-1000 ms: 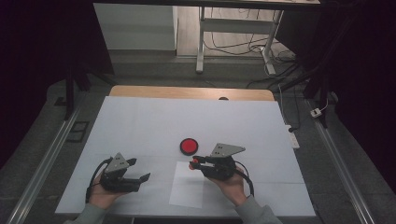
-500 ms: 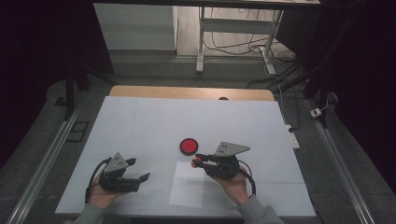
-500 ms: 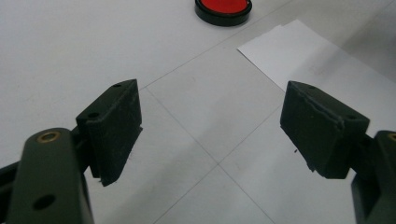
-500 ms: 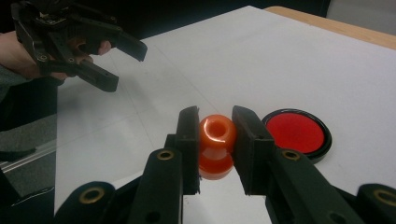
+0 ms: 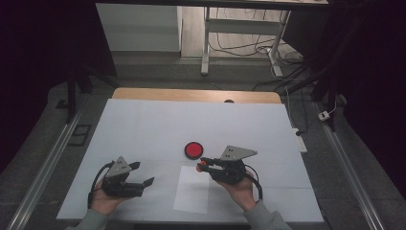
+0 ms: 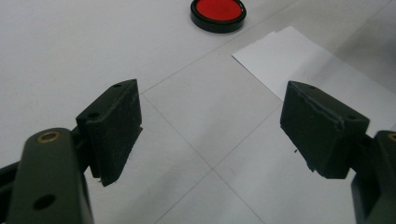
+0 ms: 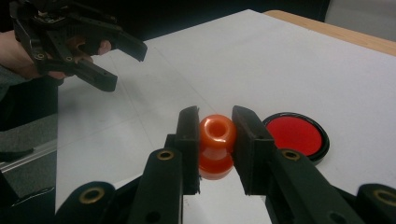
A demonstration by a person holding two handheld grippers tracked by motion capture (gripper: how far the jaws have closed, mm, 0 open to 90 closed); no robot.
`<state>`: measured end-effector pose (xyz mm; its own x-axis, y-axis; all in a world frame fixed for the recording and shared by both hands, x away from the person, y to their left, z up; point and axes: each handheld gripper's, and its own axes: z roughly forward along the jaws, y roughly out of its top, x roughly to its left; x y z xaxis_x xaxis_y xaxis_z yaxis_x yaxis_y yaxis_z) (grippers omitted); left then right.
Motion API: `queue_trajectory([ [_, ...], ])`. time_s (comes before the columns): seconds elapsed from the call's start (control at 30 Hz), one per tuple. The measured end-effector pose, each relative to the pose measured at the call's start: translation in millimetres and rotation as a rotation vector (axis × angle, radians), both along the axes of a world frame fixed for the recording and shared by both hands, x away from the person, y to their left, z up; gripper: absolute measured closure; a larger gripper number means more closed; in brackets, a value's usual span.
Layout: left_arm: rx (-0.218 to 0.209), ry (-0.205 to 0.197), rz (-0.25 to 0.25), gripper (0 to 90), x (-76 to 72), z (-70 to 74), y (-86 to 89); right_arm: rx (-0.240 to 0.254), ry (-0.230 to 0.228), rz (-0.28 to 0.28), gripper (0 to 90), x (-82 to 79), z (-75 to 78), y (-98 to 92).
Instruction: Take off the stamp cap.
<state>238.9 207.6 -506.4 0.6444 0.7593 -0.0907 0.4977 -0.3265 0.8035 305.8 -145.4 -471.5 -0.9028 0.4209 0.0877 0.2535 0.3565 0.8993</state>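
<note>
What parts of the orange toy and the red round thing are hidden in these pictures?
- Orange piece: in the right gripper view its sides are covered by the right gripper, and its bottom is hidden between the jaws.
- Orange piece, high view: too small to tell its shape.
- Red disc: right gripper view, its near edge is hidden behind a jaw.
- Red disc, left gripper view: its top is cut off by the picture's edge.

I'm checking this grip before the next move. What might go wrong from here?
1. The right gripper pinches the orange stamp on its rounded, glossy handle; it may slip or twist between the pads.
2. The red ink pad lies close beside the stamp; a sideways drift might knock it.
3. The paper lies loose on the table, and the open left gripper is off it; pressing may shift the sheet.
</note>
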Motion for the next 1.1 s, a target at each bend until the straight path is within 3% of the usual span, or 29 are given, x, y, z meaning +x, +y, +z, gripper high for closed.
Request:
queue_trajectory([
  [0.6,-0.005,-0.045,-0.036,21.2,4.5,15.5,-16.5,0.009,-0.008,-0.007,72.2,0.1,2.4,-1.7],
  [0.9,0.009,-0.073,-0.097,22.1,7.9,16.1,-27.5,0.007,-0.004,-0.003,72.2,0.5,2.4,-1.5],
  [1.1,0.033,-0.096,-0.093,22.1,9.9,15.8,-29.9,0.009,-0.004,-0.002,72.2,0.4,1.9,-0.6],
])
